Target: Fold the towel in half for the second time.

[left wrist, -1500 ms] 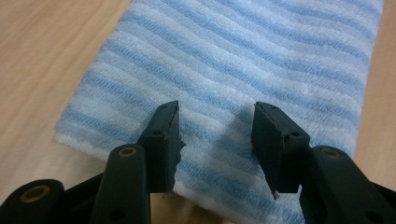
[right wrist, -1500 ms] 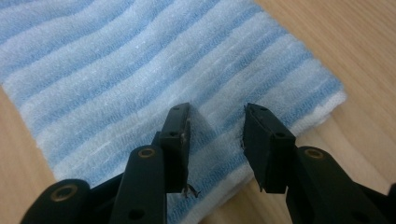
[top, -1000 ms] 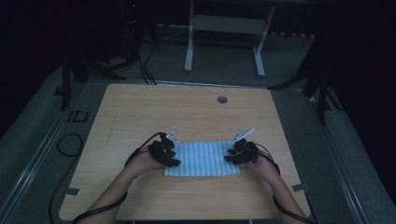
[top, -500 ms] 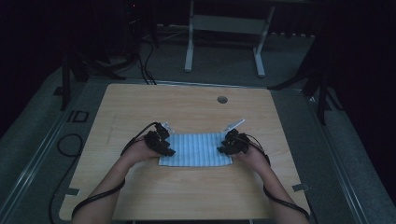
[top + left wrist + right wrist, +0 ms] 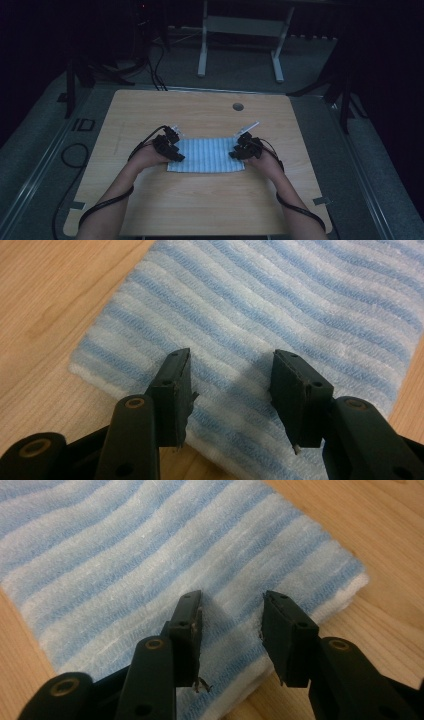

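Observation:
A folded towel [image 5: 207,155] with blue and white stripes lies flat on the wooden table [image 5: 200,110], a little nearer the person than its middle. My left gripper [image 5: 176,154] is over the towel's left end and my right gripper [image 5: 237,153] over its right end. In the left gripper view the jaws [image 5: 232,357] stand apart above the striped cloth [image 5: 280,315], close to a corner, with nothing pinched between them. The right gripper view has the same look: the jaws [image 5: 232,597] are open over the towel [image 5: 125,555] close to its thick folded edge.
A round cable hole [image 5: 238,106] sits in the table's far part. Beyond the far edge stands a white metal frame [image 5: 240,25] on the floor. Black cables [image 5: 70,155] lie on the floor at the left. Bare wood surrounds the towel.
Both hands have moved away from the person and slightly left. The towel has shifted the same way with them and still lies flat.

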A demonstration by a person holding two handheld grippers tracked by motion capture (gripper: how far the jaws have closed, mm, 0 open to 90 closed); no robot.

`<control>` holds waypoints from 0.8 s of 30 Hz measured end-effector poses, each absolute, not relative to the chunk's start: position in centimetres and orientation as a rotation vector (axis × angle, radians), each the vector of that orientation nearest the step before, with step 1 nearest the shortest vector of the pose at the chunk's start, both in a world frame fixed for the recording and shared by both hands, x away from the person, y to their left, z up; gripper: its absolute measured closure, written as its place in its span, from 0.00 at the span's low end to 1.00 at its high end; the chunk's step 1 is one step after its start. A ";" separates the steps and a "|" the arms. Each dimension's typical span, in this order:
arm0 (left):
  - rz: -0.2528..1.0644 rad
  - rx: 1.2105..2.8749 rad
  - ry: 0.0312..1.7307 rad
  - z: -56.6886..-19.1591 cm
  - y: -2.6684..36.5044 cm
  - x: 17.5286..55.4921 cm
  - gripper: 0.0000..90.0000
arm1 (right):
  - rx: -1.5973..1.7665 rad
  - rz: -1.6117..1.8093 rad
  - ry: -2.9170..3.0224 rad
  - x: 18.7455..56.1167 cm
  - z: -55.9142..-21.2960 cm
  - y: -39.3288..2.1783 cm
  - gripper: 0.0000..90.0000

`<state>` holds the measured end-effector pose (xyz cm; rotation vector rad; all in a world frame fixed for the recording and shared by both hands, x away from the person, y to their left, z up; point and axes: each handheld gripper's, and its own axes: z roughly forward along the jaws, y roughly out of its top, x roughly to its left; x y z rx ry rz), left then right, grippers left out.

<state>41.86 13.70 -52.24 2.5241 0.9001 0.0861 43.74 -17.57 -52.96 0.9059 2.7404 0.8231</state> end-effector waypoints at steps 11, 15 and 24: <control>0.089 2.399 0.897 -50.8 13.7 40.4 0.46 | 0.808 0.899 2.734 42.6 -51.4 -17.4 0.42; 0.097 2.394 0.892 -50.9 13.4 39.9 0.40 | 0.811 0.941 2.733 42.2 -51.2 -17.4 0.24; 0.199 2.336 0.869 -50.7 13.1 38.0 0.15 | 0.730 1.041 2.685 40.9 -51.3 -18.0 0.14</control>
